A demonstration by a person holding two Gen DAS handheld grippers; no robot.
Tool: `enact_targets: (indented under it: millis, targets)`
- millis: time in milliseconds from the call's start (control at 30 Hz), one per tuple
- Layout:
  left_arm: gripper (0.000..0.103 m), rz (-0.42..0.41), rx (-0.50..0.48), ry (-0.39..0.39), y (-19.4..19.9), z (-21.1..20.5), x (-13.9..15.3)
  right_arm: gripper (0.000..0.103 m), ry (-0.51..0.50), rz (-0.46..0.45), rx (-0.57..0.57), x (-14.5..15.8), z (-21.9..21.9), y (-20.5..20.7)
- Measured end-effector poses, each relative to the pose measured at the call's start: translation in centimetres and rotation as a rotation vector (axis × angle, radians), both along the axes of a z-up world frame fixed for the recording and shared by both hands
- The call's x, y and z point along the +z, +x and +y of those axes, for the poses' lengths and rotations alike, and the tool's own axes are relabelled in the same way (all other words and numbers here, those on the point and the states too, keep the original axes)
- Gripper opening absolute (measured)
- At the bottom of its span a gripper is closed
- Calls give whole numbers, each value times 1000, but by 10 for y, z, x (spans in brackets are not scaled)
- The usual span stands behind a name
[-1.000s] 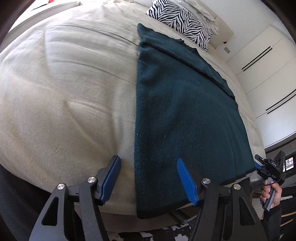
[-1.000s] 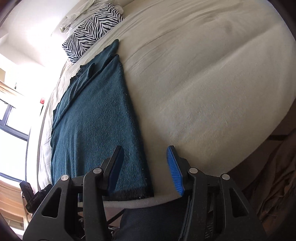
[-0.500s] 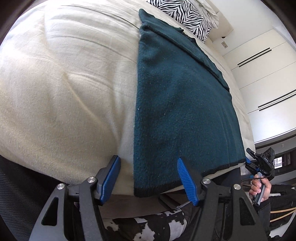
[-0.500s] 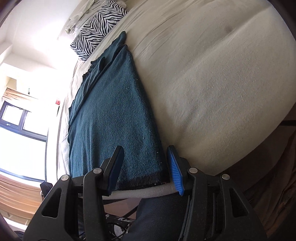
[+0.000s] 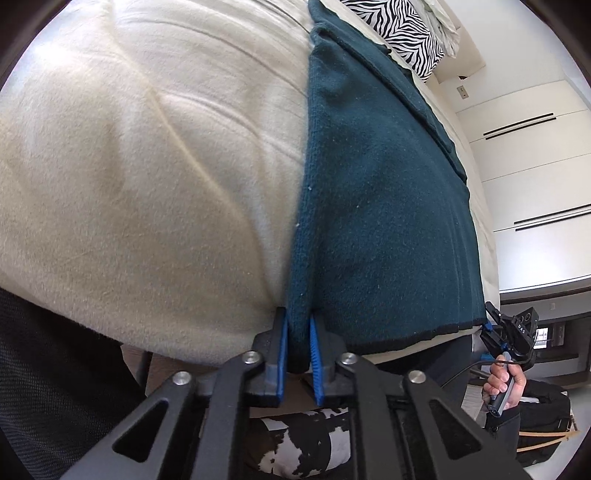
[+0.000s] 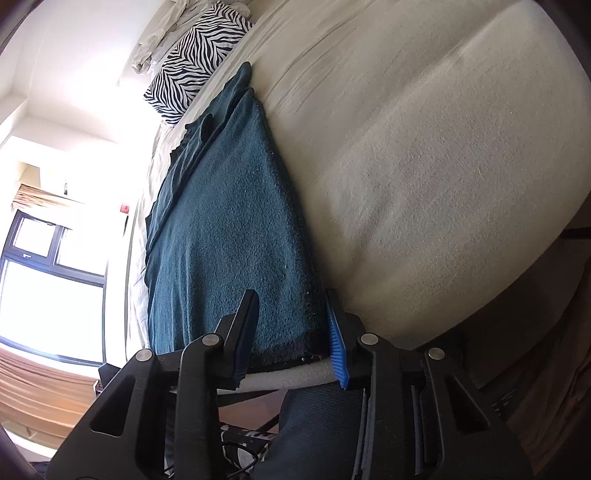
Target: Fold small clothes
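Observation:
A dark teal knitted garment (image 5: 384, 206) lies lengthways on the cream bed cover (image 5: 140, 177); it also shows in the right wrist view (image 6: 229, 229). My left gripper (image 5: 298, 345) is shut on the garment's near left hem corner, which bunches between the blue pads. My right gripper (image 6: 291, 332) is open, its fingers straddling the near right hem corner at the bed edge. The right gripper also shows at the right in the left wrist view (image 5: 513, 332), held in a hand.
A zebra-print pillow (image 5: 399, 29) lies at the head of the bed, also in the right wrist view (image 6: 192, 62). White wardrobe doors (image 5: 535, 166) stand beyond the bed. A window (image 6: 44, 288) is at the left. The bed edge (image 6: 280, 376) is just under the grippers.
My left gripper has closed on the near left hem corner. My right gripper has moved forward so its open fingers now straddle the near right corner.

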State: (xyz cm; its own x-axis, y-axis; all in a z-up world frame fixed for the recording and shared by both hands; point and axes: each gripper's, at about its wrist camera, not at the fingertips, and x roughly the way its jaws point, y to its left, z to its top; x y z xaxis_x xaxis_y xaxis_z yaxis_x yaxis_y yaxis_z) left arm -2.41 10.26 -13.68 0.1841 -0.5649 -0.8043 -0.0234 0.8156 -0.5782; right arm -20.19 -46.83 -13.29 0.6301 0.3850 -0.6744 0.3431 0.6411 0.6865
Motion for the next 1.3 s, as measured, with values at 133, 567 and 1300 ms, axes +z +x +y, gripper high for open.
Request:
enact_targets:
  millis: [133,567,1300]
  targets:
    - [8,-13,6,-1,-2,0,6,13,-21,16,3,-1,0,-1]
    - [7,-122,101,-236,1,30,52,6,-63,-9,29,25,14,-7]
    - [7,-291,258,-475,92,43,113,6,54,-287,-9,126,16,101]
